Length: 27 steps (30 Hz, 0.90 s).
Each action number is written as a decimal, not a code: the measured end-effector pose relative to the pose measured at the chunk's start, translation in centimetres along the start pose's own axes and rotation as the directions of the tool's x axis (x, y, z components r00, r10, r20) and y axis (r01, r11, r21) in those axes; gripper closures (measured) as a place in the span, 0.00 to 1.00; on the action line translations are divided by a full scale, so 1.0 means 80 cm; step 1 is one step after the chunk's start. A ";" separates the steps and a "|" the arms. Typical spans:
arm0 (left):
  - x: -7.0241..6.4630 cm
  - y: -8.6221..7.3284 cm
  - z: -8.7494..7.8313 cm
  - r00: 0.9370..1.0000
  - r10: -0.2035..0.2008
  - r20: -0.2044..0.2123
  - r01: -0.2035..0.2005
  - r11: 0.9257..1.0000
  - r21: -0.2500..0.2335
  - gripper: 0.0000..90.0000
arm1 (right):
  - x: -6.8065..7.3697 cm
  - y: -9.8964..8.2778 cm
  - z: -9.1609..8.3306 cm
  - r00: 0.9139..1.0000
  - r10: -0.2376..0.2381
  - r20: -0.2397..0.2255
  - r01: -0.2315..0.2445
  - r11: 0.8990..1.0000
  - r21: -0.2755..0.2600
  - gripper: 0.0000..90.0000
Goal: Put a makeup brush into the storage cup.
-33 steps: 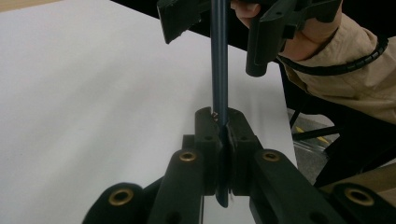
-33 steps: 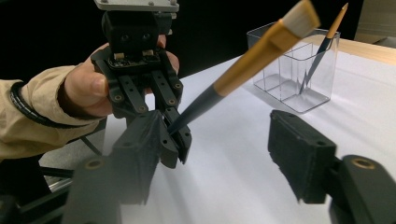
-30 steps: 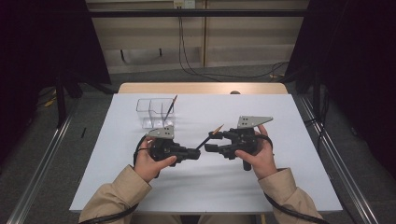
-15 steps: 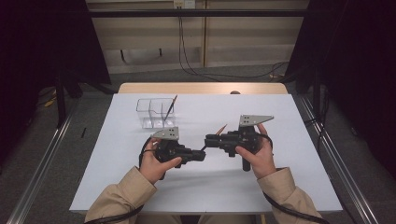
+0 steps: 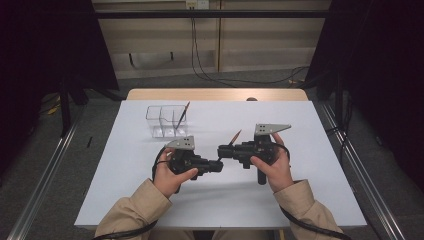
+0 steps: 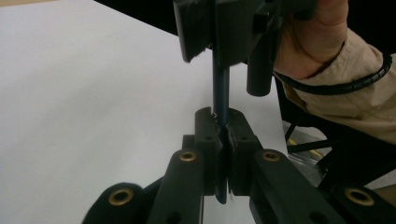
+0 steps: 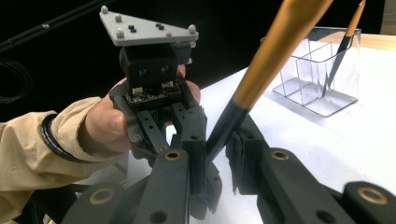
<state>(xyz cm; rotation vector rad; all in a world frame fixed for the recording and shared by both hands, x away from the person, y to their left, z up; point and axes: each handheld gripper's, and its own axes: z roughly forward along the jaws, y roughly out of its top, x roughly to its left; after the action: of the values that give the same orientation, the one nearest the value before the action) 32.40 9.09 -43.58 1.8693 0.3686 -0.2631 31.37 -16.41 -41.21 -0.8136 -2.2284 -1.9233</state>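
A slim pen [image 5: 235,136] with a dark shaft and an orange-gold upper part [image 7: 275,51] is held above the white table [image 5: 300,125], slanting up and to the right. My left gripper [image 5: 219,165] [image 6: 222,123] points right and is shut on the pen's dark lower end [image 6: 221,88]. My right gripper [image 5: 221,151] [image 7: 219,149] faces it from the right. Its jaws have just been closing with the dark shaft between them, and they now pinch it just above the left gripper's hold.
A clear plastic holder [image 5: 167,120] [image 7: 322,70] with compartments stands at the back left of the table. A second pen [image 5: 182,116] [image 7: 343,44] leans in it. The person's beige sleeves [image 5: 300,210] come in over the table's near edge.
The right gripper's jaws have closed around the pen's shaft. The left gripper, still holding the pen, has shifted slightly to the right, toward the right gripper.
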 end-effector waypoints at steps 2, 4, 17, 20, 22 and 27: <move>0.000 0.000 0.003 1.000 -0.003 0.006 0.003 1.000 0.004 0.95 | 0.001 0.000 0.002 1.000 0.002 -0.008 -0.002 1.000 0.007 0.89; -0.001 0.000 0.005 1.000 -0.006 0.010 0.006 1.000 0.007 0.95 | 0.001 0.001 0.003 1.000 -0.002 -0.009 0.002 1.000 0.009 0.89; -0.004 -0.001 0.018 0.999 -0.016 0.034 0.016 1.000 -0.006 0.95 | 0.007 0.000 0.011 0.999 -0.010 -0.037 0.010 1.000 0.019 0.93; -0.004 -0.002 0.019 0.999 -0.024 0.041 0.025 1.000 -0.011 0.95 | 0.006 -0.001 0.010 0.999 -0.003 -0.041 0.004 1.000 0.021 0.93; -0.003 -0.002 0.020 0.999 -0.018 0.043 0.018 1.000 -0.009 0.95 | 0.006 -0.002 0.010 0.999 -0.002 -0.039 0.003 1.000 0.016 0.93; -0.002 -0.003 0.019 0.998 -0.019 0.059 0.021 1.000 -0.019 0.93 | 0.006 -0.002 0.008 0.999 -0.006 -0.042 0.007 1.000 0.031 0.93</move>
<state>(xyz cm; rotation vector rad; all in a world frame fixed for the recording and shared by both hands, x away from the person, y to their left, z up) 32.16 7.71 -44.18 1.8356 0.3488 -0.3261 31.06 -15.64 -41.25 -0.7555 -2.2333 -1.8860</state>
